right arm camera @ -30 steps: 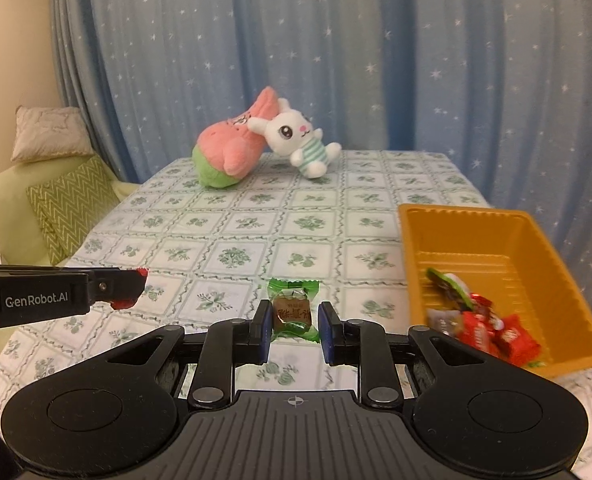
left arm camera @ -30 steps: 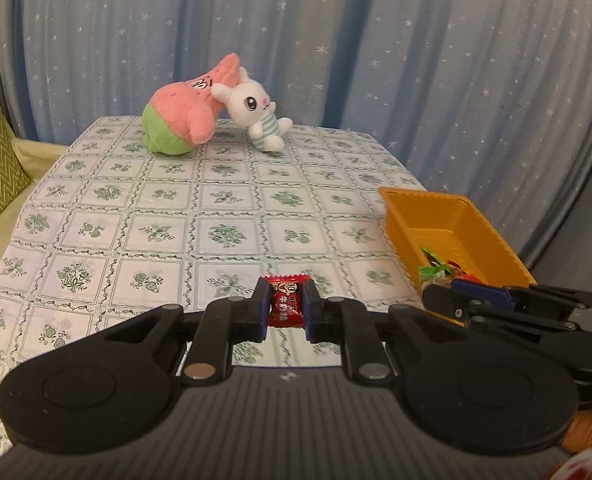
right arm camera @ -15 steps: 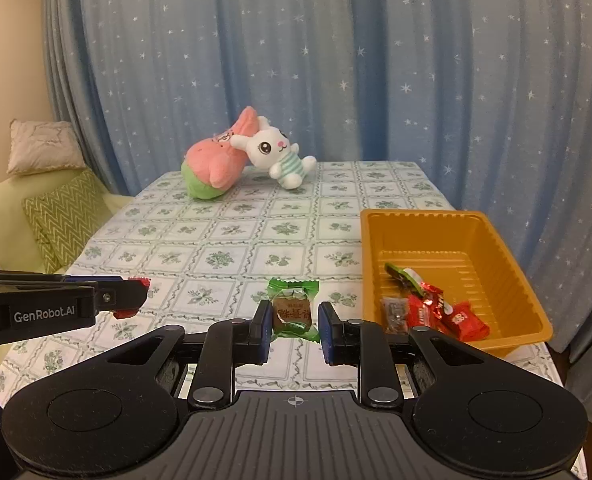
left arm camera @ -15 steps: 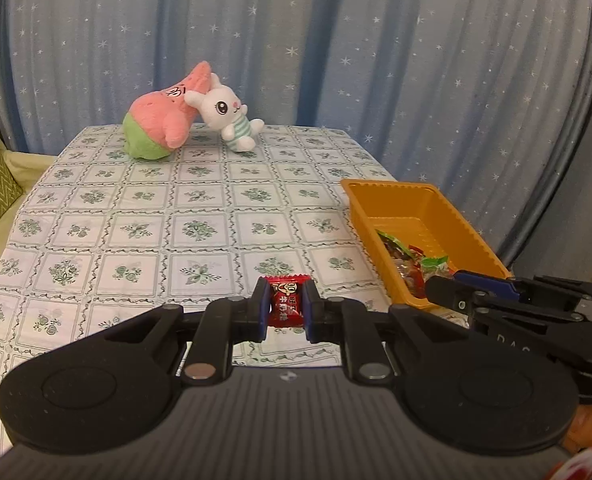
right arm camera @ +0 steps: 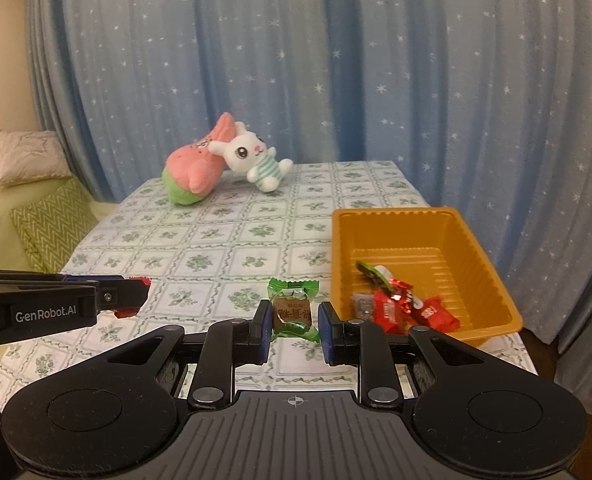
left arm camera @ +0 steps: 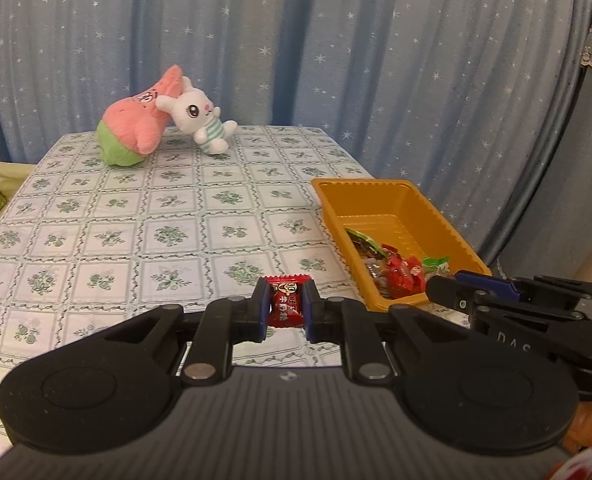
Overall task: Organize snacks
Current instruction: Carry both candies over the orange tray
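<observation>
My left gripper (left arm camera: 284, 310) is shut on a red wrapped candy (left arm camera: 284, 304), held above the near table edge. It also shows at the left of the right wrist view (right arm camera: 130, 298). My right gripper (right arm camera: 292, 322) is shut on a green wrapped candy (right arm camera: 292, 310), held left of the orange tray (right arm camera: 471, 256). The right gripper's fingers (left arm camera: 455, 292) show at the right of the left wrist view, near the tray's front corner. The tray (left arm camera: 439, 216) holds several red and green wrapped snacks (right arm camera: 391, 304).
A pink and green plush (left arm camera: 136, 136) and a white bunny plush (left arm camera: 200, 116) lie at the table's far end. The table has a green floral checked cloth (left arm camera: 136, 220). Blue starred curtains hang behind. A green cushion (right arm camera: 48, 228) sits on a sofa at left.
Both grippers have pulled back and risen, each keeping its candy. More of the table and the whole tray now show.
</observation>
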